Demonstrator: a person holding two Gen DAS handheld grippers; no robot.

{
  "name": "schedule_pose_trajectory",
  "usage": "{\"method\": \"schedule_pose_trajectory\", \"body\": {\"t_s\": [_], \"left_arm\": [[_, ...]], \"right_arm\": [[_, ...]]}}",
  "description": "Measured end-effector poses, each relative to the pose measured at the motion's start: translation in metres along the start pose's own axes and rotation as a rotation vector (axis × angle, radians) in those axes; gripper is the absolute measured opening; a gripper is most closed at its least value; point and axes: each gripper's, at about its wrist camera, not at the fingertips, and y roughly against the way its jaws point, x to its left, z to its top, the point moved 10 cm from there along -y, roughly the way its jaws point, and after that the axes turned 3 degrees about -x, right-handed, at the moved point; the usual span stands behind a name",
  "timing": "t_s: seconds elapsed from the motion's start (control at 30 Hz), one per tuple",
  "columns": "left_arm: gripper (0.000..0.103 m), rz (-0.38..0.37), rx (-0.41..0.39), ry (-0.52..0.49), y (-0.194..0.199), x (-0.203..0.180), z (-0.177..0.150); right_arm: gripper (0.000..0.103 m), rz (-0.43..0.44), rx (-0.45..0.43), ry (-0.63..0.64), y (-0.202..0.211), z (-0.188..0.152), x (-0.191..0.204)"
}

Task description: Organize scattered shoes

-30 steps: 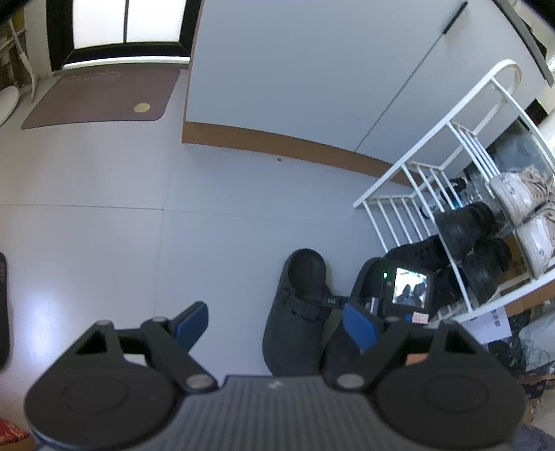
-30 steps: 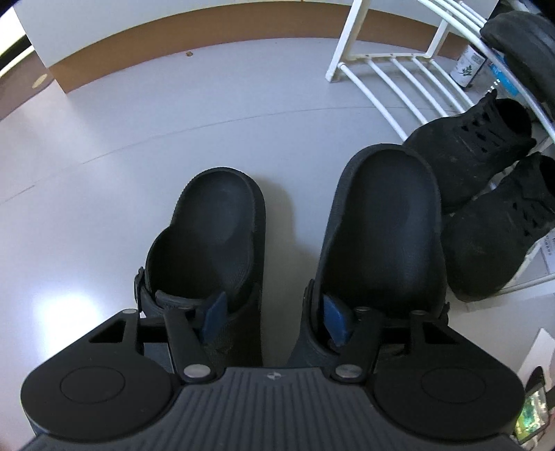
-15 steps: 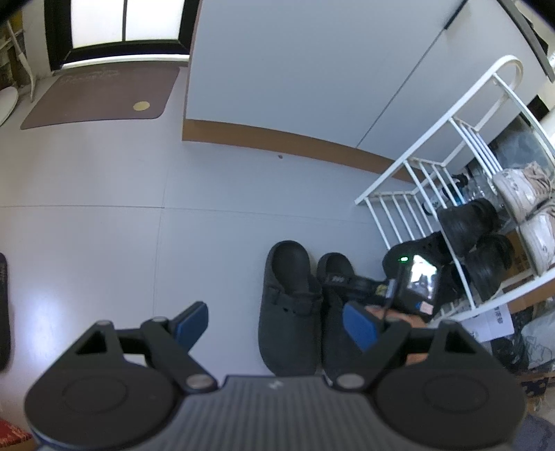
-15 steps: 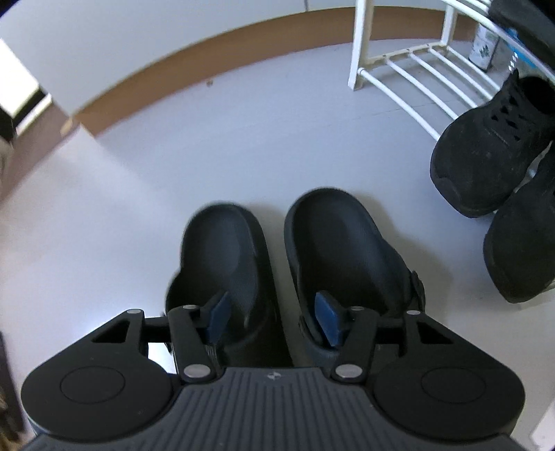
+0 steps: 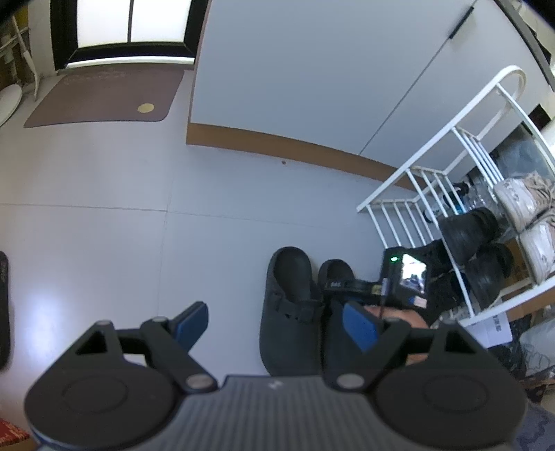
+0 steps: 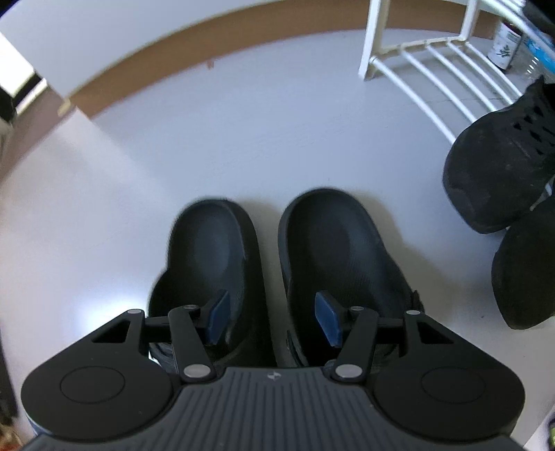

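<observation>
The white shoe rack [image 5: 447,180] at two o'clock holds black shoes [image 5: 468,230] and beige sneakers [image 5: 520,204]; both grippers' fingers [image 6: 216,321] stand apart above the paired black clogs [image 6: 333,249].

Bare floor [image 6: 194,145] left of the clogs [image 6: 211,263] — sneakers [image 6: 499,173], rack [image 6: 430,69] crowd right.

Daylight pours from the bright window [image 5: 130,27] at upper left, glaring pale on the glossy floor [image 5: 38,301] at left, while fisheye bending curves the edges and the right wrist view looks slightly smeared.
</observation>
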Motion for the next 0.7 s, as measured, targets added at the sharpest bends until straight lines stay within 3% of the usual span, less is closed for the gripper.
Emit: {"method": "schedule_pose_trajectory", "body": {"t_s": [0.53,0.7], "left_arm": [[0.087,-0.005,0.019,0.016,-0.003,0.009,-0.001],[0.087,0.016,0.032,0.043,-0.011,0.019,0.001]], "right_arm": [[0.052,-0.115,0.203,0.087,-0.023,-0.016,0.001],[0.036,-0.127,0.21,0.118,-0.027,-0.02,0.006]]}}
